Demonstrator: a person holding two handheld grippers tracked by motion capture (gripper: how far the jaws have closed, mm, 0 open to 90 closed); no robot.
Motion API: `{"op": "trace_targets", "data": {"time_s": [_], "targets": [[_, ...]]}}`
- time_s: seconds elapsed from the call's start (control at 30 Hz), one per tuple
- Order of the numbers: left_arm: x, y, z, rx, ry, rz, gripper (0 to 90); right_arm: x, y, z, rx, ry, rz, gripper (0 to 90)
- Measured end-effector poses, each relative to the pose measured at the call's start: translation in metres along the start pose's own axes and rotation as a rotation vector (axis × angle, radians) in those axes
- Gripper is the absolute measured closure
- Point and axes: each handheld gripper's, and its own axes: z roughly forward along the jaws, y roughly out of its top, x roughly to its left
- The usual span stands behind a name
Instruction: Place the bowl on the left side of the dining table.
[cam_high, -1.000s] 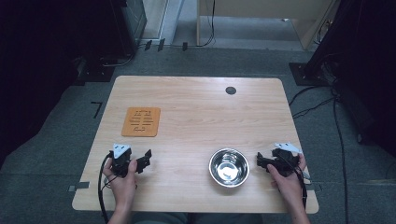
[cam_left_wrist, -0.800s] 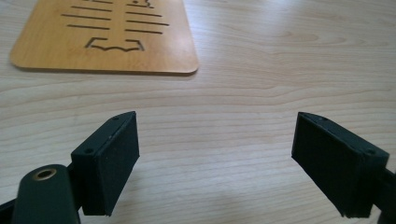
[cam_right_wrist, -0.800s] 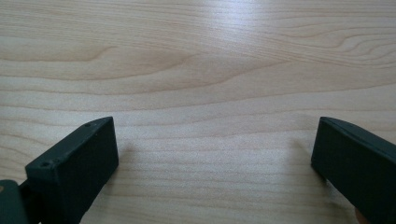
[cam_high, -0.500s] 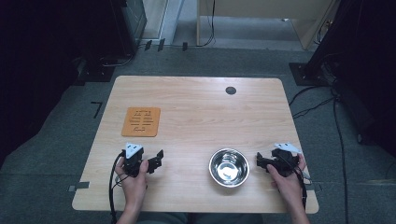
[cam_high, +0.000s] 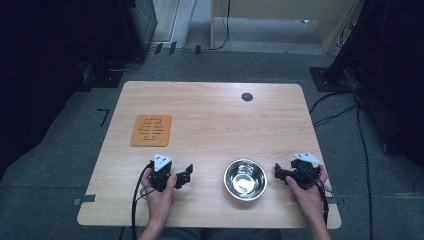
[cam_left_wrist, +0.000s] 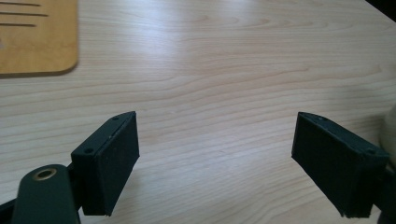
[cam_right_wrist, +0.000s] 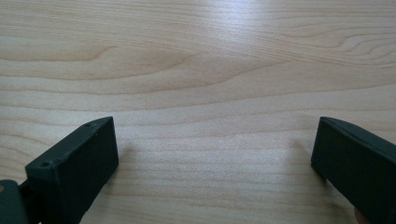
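The steel bowl (cam_high: 244, 179) sits near the table's (cam_high: 210, 125) front edge between both grippers, at three o'clock from the left gripper (cam_high: 184, 176) and nine o'clock from the nearer right gripper (cam_high: 278, 173), both with jaws spread and empty.

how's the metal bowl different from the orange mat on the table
The metal bowl is round, shiny and deep; the orange mat is square, flat and dull with slots cut in it. The bowl sits near the front edge between the two grippers; the mat lies farther back on the left. Both rest untouched on the wooden table.
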Motion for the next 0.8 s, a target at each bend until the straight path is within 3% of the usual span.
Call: {"op": "trace_targets", "data": {"time_s": [0.33, 0.8], "targets": [[-0.028, -0.002, 0.011, 0.023, -0.045, 0.047, 14.6, 0.000, 0.000, 0.000, 0.000, -0.001, 0.001, 0.1], [-0.055, 0.003, 0.021, 0.019, -0.108, 0.062, 14.6, 0.001, 0.000, 0.000, 0.000, 0.001, 0.000, 0.1]]}}
